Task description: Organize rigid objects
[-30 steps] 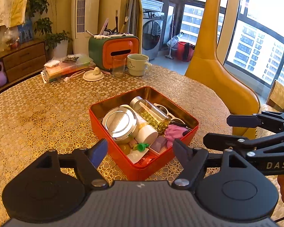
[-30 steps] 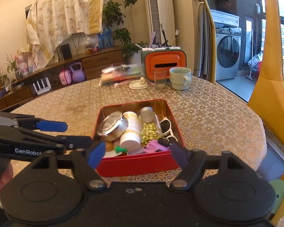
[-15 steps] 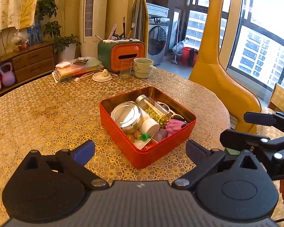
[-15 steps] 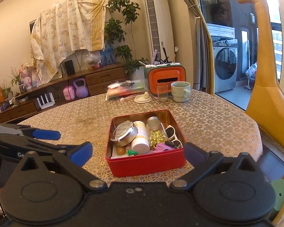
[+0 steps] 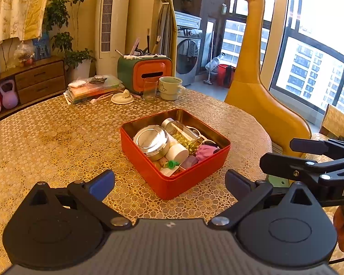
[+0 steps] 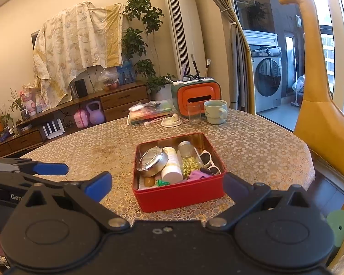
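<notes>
Both the left gripper [image 5: 169, 182] and the right gripper [image 6: 167, 186] stand spread wide and empty. The square red metal tin [image 6: 178, 194], packed with jars and bottles, sits at twelve o'clock from each, the right gripper squarer to its wall.

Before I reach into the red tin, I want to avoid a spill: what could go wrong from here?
1. The metal tin lies tilted on the other items in the red tin; lifting a neighbour may make it slide.
2. The glass jar lies wedged between the white bottle and the sunglasses; a wide-open claw could catch those.
3. The red tin sits loose on the tablecloth and may skid if nudged.
</notes>
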`<control>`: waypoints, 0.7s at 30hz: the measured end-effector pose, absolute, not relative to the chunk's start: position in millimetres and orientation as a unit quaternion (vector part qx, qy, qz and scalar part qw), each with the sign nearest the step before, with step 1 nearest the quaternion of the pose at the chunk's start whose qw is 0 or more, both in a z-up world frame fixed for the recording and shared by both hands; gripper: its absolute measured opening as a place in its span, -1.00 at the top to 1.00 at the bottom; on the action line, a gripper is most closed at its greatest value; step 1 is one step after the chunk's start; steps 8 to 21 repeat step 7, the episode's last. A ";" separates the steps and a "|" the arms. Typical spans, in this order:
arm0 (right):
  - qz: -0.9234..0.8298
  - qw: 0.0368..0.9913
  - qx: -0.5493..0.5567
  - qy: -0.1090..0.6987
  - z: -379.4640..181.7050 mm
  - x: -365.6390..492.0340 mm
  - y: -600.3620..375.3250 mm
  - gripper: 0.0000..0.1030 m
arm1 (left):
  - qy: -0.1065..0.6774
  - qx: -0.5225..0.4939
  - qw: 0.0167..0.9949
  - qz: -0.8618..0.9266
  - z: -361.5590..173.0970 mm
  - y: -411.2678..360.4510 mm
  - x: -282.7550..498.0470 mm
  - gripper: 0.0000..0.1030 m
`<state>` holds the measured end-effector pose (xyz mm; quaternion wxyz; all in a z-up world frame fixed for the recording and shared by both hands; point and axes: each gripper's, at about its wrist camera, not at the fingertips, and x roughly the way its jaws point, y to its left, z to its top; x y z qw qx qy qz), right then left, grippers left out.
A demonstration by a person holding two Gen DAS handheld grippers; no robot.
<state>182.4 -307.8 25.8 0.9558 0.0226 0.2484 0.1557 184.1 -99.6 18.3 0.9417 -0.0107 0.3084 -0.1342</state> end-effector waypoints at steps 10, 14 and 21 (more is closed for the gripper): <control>0.156 0.955 0.022 0.252 23.8 180.5 -302.7 -1.00 | 0.317 -0.024 0.939 -0.131 15.9 -90.0 185.7 -1.00; 0.156 0.955 0.022 0.252 23.8 180.5 -302.7 -1.00 | 0.317 -0.024 0.939 -0.131 15.9 -90.0 185.7 -1.00; 0.156 0.955 0.022 0.252 23.8 180.5 -302.7 -1.00 | 0.317 -0.024 0.939 -0.131 15.9 -90.0 185.7 -1.00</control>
